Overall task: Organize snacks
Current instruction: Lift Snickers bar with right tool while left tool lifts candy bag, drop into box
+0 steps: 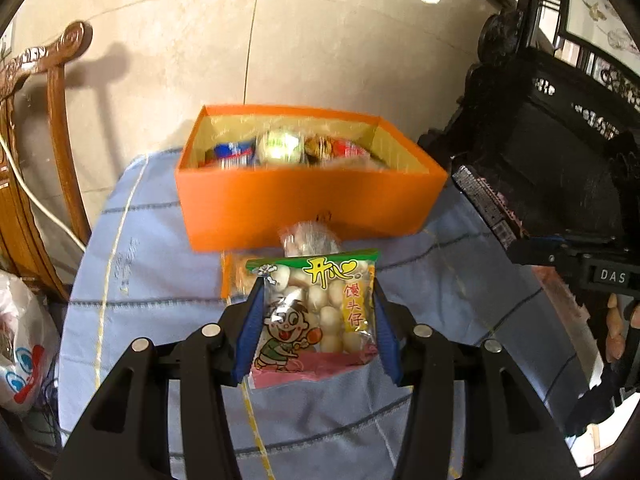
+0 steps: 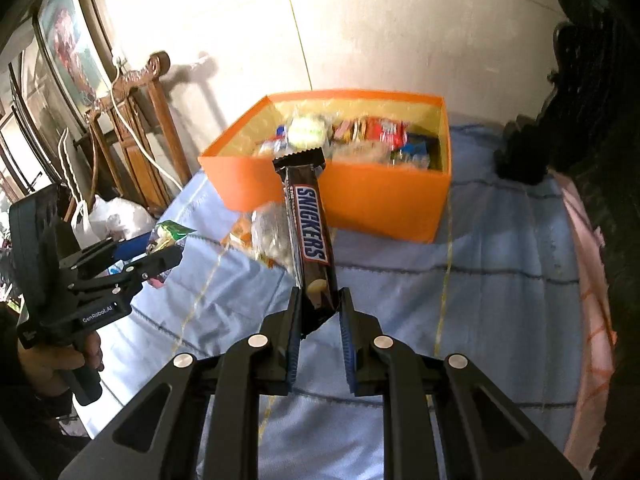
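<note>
Left wrist view: left tool point(image 1: 316, 312) clamped on a bag of small white buns point(image 1: 316, 308), cartoon-boy print, held upright above the blue cloth worktop point(image 1: 160, 280). Orange box point(image 1: 304, 204) sits just ahead, open-topped, already holding several wrapped snacks. Two loose packets remain on the cloth between bag and box — one clear point(image 1: 310, 238), one orange point(image 1: 236, 276).

Right wrist view: right tool point(image 2: 320, 304) clamped on the near end of a Snickers bar point(image 2: 310, 232), which points forward toward the box point(image 2: 360, 200); its far end overlaps the near wall in the picture. Left tool point(image 2: 160, 256) visible at left, with its bag.

Step in hand, by my reading: carry phase — both items grasped, neither yet in the box. Next move calls for lifting each over the near wall, then parting the fingers above a free gap. Contents look crowded; the right side seems fuller.
</note>
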A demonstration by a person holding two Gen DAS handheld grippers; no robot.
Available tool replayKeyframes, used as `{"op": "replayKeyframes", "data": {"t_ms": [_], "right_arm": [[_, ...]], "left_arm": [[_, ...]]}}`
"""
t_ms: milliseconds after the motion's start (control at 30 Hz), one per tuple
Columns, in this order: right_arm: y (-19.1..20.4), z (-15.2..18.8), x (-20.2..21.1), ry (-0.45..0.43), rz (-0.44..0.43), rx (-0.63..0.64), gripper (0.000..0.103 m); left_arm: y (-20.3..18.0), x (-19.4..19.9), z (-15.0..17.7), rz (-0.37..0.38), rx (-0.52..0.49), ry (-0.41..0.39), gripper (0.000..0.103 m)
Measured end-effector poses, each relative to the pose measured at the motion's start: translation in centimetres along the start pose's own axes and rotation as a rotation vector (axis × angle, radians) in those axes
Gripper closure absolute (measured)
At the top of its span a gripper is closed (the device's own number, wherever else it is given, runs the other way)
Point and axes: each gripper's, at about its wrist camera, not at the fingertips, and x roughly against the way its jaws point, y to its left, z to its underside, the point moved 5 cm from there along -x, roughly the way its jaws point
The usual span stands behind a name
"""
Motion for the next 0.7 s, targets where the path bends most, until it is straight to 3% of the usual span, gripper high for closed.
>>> {"op": "replayKeyframes", "data": {"t_ms": [300, 633, 700], "right_arm": [[-0.2, -8.7, 2.8, -0.089, 0.035, 0.048, 0.085], [-1.0, -19.4, 3.1, -0.143, 0.071, 0.075, 0.085], [-1.4, -21.8, 1.9, -0.137, 0.07, 0.063, 0.075]], "left_arm": [[0.7, 0.5, -7.7, -0.01, -0.009, -0.073, 0.055], [0.3, -0.9, -19.9, -0.078, -0.073, -0.167, 0.054], [0.5, -2.8, -21.7, -0.074, -0.052, -0.137, 0.052]]}}
